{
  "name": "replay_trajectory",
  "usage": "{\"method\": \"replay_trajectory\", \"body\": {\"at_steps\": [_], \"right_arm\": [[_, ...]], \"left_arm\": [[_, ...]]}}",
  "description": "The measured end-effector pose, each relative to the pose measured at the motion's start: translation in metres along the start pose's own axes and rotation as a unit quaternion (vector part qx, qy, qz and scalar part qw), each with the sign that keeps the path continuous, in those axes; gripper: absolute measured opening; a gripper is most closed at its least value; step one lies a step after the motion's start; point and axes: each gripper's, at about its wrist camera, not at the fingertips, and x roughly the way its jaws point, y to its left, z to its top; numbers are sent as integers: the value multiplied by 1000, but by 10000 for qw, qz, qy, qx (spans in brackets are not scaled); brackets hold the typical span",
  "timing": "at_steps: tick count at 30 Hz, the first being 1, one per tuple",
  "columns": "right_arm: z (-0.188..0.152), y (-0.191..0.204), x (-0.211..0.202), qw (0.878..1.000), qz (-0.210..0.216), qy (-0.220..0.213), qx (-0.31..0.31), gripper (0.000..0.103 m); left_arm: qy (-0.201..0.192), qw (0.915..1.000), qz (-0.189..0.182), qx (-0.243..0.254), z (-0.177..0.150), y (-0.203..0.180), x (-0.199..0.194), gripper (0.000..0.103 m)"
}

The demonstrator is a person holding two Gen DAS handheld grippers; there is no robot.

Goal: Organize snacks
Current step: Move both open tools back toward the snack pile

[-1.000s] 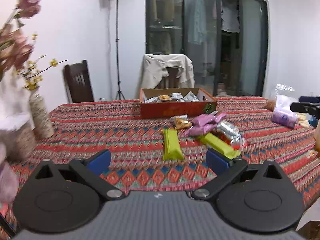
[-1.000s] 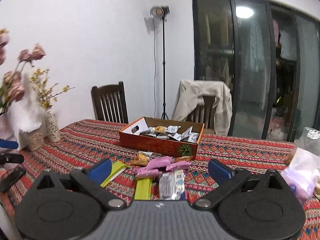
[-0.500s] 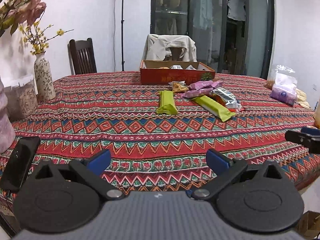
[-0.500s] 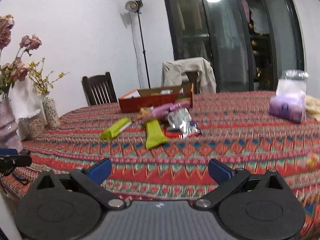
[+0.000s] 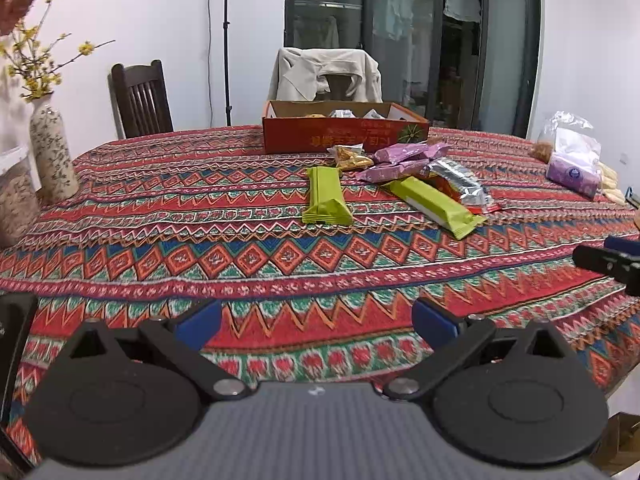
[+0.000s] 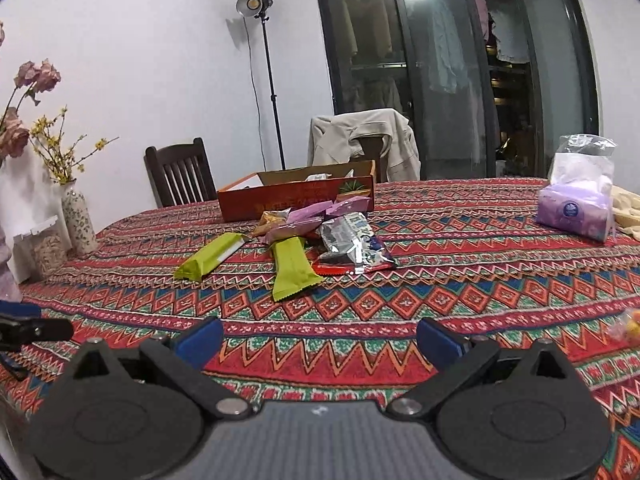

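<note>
Both jaws spread wide and empty, left gripper (image 5: 316,322) and right gripper (image 6: 320,338) low over patterned tablecloth (image 5: 240,248), well short of green wafer packs (image 5: 326,196) and red cardboard box (image 5: 344,136).

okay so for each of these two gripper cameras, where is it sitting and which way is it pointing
Left wrist: on the left gripper, low at the near table edge, facing the orange box; the right gripper's tip shows at right.
Right wrist: on the right gripper, facing the same box from further right; the left gripper's tip shows at left.
Shared: box, green snack bars, tissue pack.
</note>
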Motion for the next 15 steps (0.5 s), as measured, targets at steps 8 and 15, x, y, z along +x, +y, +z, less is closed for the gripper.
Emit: {"method": "replay_trajectory", "body": {"at_steps": [8, 15], "right_arm": [[19, -2, 39, 10000, 50, 32, -65, 103], [50, 4, 81, 9989, 338, 39, -334, 103]], "left_arm": [[-4, 9993, 112, 346, 35, 9, 45, 103], [-36, 9991, -174, 375, 78, 8, 94, 103]]}}
